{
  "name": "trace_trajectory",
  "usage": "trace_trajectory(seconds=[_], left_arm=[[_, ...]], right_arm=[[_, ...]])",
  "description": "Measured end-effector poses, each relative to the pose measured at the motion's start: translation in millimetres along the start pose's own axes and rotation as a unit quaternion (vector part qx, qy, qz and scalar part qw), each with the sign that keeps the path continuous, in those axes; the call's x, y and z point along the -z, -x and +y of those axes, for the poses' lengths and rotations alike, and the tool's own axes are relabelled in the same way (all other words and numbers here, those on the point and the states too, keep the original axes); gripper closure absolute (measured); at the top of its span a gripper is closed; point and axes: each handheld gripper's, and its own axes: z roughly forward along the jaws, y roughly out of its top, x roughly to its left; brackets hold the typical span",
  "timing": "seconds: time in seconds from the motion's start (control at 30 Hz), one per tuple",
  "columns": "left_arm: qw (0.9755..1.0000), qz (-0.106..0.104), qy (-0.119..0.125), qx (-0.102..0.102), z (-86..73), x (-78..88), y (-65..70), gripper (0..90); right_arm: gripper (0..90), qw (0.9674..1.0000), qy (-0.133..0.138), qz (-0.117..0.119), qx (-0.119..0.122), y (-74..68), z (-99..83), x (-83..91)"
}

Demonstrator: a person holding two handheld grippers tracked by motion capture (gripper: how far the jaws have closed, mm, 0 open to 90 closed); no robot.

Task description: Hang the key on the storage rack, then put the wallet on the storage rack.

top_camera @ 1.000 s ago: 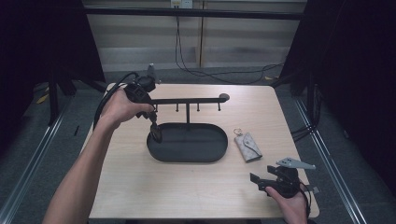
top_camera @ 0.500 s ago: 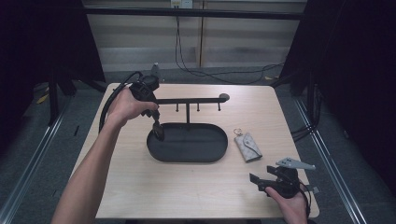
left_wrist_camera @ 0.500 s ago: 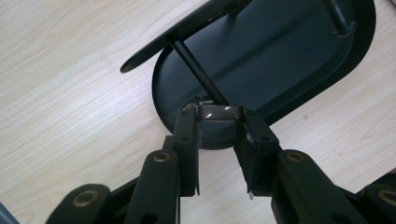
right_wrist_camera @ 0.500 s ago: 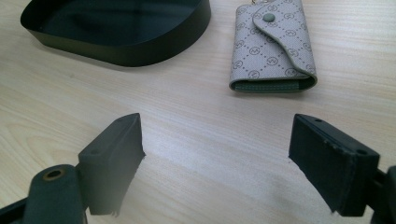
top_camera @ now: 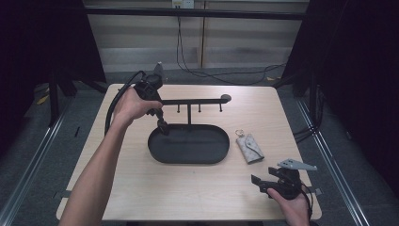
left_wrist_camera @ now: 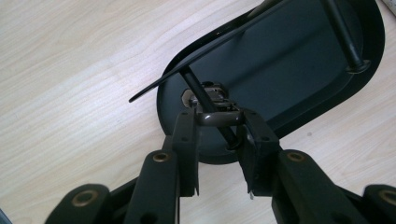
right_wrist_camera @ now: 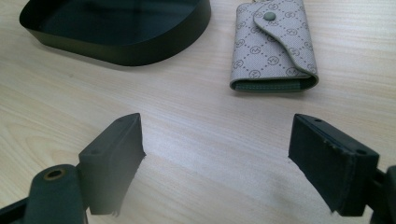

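At the left end of the black oval tray [top_camera: 188, 161], under the cross-bar of the hook stand [top_camera: 189, 112]: one small bronze-coloured metal clasp [left_wrist_camera: 218, 117], with a bit of bright hardware hanging behind it.

- Holder: left hand-held gripper [left_wrist_camera: 215, 123], jaws clamped on the clasp's curved loop, one pad on each side. In the high view this left hand-held gripper [top_camera: 162, 127] points down at the tray's left rim.
- Relation to stand: a dark peg or rod crosses just behind the loop. Whether the loop is already around it cannot be told.
- Handling, as judged: light, rigid, smooth metal, likely slippery between flat pads. The loop is narrow, so it may twist or pivot in the grip if nudged against the peg. Not fragile.
- Where to hold: across the loop's curved top, as now. That leaves the opening below free for a hook.

Other items:
- Right hand-held gripper [right_wrist_camera: 217, 154]: jaws wide apart, nothing between them, low over the table [top_camera: 188, 197] at its near right corner.
- Patterned grey key pouch [right_wrist_camera: 273, 46]: snap flap shut, lying flat on the table just right of the tray, apart from it. Soft and light; best taken by its edges.
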Motion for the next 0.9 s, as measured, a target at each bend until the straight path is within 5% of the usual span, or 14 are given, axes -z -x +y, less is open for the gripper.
trace_trajectory(seconds=[0.17,0.27,0.47,0.63,0.9], left_arm=[[1.0,-0.002,0.005,0.005,-2.1,-0.6,-1.2,60.3],[0.9994,-0.028,0.017,0.008,-4.4,0.0,-4.5,51.8],[0.998,-0.042,0.046,0.013,-13.7,11.0,-9.5,37.9],[0.9976,-0.046,0.051,0.002,-23.7,12.5,-12.3,27.0],[0.9942,-0.066,0.083,-0.017,-42.4,15.3,-23.0,21.6]], right_arm=[[17.5,1.0,0.0,0.0,-0.002,0.4,0.2,-0.1],[17.5,1.0,0.0,-0.003,-0.002,0.4,0.0,0.2],[17.5,1.0,-0.002,-0.004,-0.002,0.3,-0.1,-0.2],[17.6,1.0,-0.001,-0.004,0.0,0.1,-0.5,1.1],[17.5,1.0,-0.004,-0.006,0.001,-0.1,0.3,-1.0]])
